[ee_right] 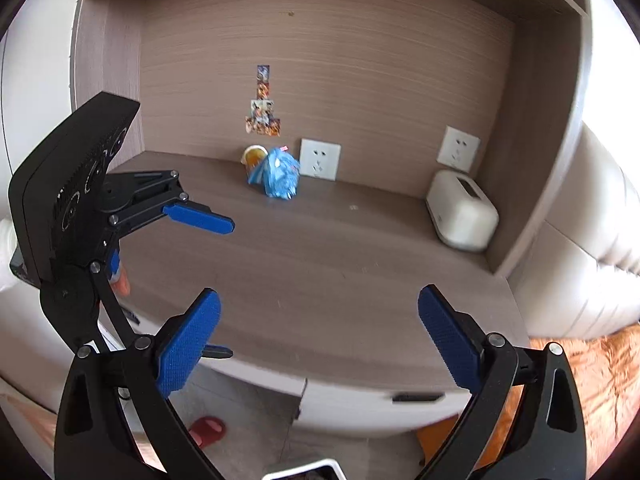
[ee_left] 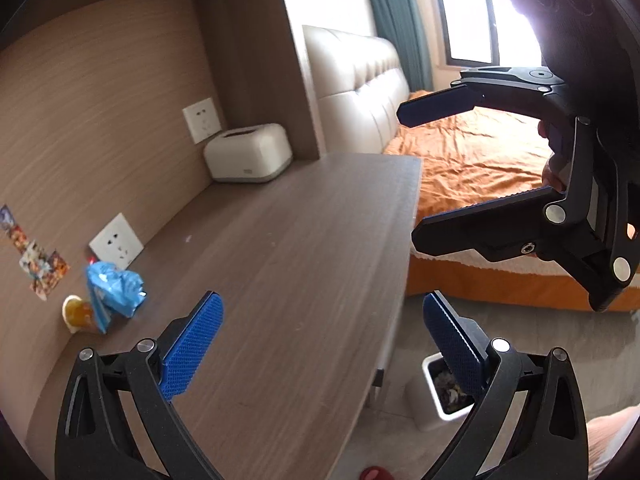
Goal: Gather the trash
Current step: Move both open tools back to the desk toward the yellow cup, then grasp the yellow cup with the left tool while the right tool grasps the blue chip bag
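Observation:
A crumpled blue snack wrapper (ee_left: 114, 290) lies at the back of the wooden desk (ee_left: 288, 264) against the wall, beside a small cup of orange stuff (ee_left: 78, 314). Both also show in the right wrist view: the wrapper (ee_right: 280, 174) and the cup (ee_right: 254, 156). My left gripper (ee_left: 320, 348) is open and empty over the desk's near part. My right gripper (ee_right: 320, 344) is open and empty over the desk's front edge; it also shows in the left wrist view (ee_left: 408, 176) at the right. A white trash bin (ee_left: 440, 392) with scraps inside stands on the floor beside the desk.
A white tissue box (ee_left: 248, 152) sits at the desk's back corner, near two wall sockets (ee_left: 116, 242). Stickers (ee_right: 262, 114) are on the back panel. A bed with an orange sheet (ee_left: 480, 152) is beyond the desk. A red slipper (ee_right: 206, 430) lies on the floor.

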`<state>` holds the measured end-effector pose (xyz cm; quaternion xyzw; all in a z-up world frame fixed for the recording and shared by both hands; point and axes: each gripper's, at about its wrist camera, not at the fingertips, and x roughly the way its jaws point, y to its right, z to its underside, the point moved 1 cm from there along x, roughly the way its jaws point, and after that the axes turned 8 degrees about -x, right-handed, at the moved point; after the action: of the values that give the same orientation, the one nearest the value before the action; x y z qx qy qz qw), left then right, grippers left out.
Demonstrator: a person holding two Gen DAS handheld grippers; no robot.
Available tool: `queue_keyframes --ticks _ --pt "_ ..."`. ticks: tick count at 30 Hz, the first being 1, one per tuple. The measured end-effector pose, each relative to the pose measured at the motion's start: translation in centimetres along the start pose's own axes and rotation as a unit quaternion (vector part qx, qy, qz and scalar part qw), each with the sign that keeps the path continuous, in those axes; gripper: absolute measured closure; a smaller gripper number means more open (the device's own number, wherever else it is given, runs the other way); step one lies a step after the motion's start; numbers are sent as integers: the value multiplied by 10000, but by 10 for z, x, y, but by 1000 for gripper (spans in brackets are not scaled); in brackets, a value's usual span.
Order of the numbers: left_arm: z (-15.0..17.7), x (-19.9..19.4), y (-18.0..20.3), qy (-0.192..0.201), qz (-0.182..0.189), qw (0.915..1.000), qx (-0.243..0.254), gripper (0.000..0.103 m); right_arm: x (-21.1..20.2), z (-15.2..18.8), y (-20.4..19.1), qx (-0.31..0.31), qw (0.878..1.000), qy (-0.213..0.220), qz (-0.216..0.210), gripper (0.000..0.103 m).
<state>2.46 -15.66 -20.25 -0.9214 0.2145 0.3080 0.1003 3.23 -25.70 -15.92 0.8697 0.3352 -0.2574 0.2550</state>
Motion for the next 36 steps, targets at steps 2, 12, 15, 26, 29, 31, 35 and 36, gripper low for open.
queue_keyframes --ticks 2,12,15,26,29,31,35,36 --pt "2 -3 -24 22 -64 9996 -287 5 13 -16 -2 1 9999 81 -62 5" --pt "7 -3 -158 38 -623 9933 -969 5 89 -85 -4 219 9997 133 -4 5" --pt "4 1 -193 28 -956 9898 -1052 5 119 -100 -8 334 9994 54 -13 5" --pt "8 34 -313 -318 -2064 9499 -2325 5 225 -127 -18 523 9981 -298 121 5" --pt "8 42 -336 -388 -1959 9400 -2766 5 249 -130 -18 605 9974 -377 94 5" --pt "6 53 -343 -453 -1956 9374 -2845 5 264 -132 -18 706 9966 -421 64 5" --pt "0 80 -347 -724 -1996 9373 -2765 5 290 -135 -18 820 9954 -487 -19 5" --pt "-1 86 -348 -794 -1999 9370 -2752 5 297 -135 -18 803 9954 -522 -33 5"
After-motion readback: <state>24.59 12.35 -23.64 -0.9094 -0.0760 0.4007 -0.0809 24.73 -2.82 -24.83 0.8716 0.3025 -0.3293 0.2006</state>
